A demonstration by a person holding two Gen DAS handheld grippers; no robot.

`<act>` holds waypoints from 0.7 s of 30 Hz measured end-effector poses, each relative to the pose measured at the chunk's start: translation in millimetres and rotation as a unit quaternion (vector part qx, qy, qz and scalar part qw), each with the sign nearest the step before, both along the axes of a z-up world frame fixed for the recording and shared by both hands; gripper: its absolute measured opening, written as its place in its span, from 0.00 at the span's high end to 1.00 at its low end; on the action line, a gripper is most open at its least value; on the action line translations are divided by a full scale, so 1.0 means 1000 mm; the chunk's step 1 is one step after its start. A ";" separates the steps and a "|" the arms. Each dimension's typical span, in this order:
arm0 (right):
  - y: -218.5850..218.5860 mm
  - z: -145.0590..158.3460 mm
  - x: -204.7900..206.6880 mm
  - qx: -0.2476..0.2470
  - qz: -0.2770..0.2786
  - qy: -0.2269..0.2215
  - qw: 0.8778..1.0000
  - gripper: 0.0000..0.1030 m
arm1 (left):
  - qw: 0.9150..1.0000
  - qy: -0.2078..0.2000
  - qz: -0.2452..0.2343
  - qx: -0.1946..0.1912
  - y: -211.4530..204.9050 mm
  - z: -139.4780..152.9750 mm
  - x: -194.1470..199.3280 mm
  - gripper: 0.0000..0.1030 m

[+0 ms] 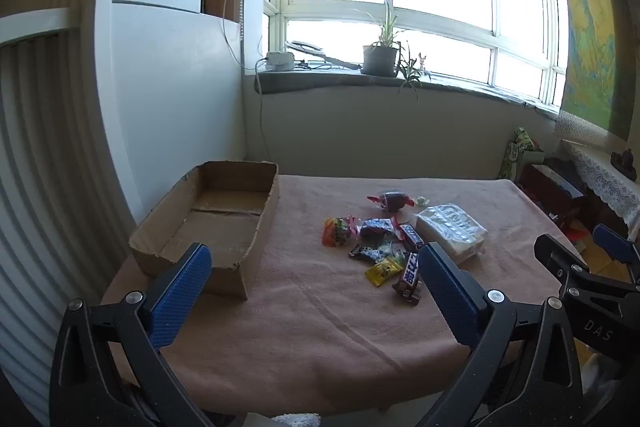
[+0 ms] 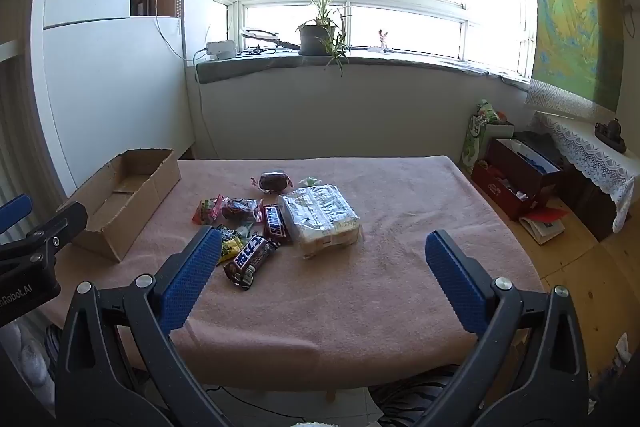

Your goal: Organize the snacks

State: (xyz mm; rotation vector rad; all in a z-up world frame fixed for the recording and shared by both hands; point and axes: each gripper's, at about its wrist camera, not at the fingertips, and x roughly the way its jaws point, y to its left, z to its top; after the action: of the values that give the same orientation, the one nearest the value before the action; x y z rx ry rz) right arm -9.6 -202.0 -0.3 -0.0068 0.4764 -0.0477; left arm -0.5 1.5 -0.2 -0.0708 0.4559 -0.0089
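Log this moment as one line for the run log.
left gripper open | right gripper open | cardboard box empty | snacks loose on table

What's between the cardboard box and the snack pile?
Only bare pink tablecloth lies between the cardboard box and the snack pile, as the right wrist view shows.

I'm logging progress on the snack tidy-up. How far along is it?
Nothing looks done: the cardboard box is empty. Nothing is in hand: the left gripper and right gripper are both open, short of the table. All is left: the clear multipack, the Snickers bars and the small candies lie loose on the cloth.
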 end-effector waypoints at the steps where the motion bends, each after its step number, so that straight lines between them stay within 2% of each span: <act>1: -0.001 0.000 -0.001 0.000 -0.002 -0.001 1.000 0.00 | 1.000 0.001 -0.005 -0.004 0.001 0.000 0.000 0.00; 4: -0.004 0.000 -0.002 -0.001 -0.011 -0.005 1.000 0.00 | 1.000 0.006 -0.014 -0.013 0.009 -0.002 0.000 0.00; 8: -0.011 -0.005 0.003 -0.003 -0.026 -0.007 1.000 0.00 | 1.000 0.020 -0.012 0.001 0.001 -0.003 0.008 0.00; 10: -0.027 -0.013 0.023 0.009 -0.013 0.010 1.000 0.00 | 1.000 0.021 -0.009 0.006 -0.006 -0.002 0.010 0.00; 21: -0.021 -0.007 0.018 0.008 -0.010 0.007 1.000 0.00 | 1.000 0.020 -0.002 0.004 -0.007 -0.005 0.008 0.00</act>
State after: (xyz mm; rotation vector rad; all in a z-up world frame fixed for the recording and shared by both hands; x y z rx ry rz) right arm 8.0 -222.6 -7.7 0.0138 0.4918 -0.0641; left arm 7.7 -5.4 -5.0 -0.0623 0.4957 -0.0088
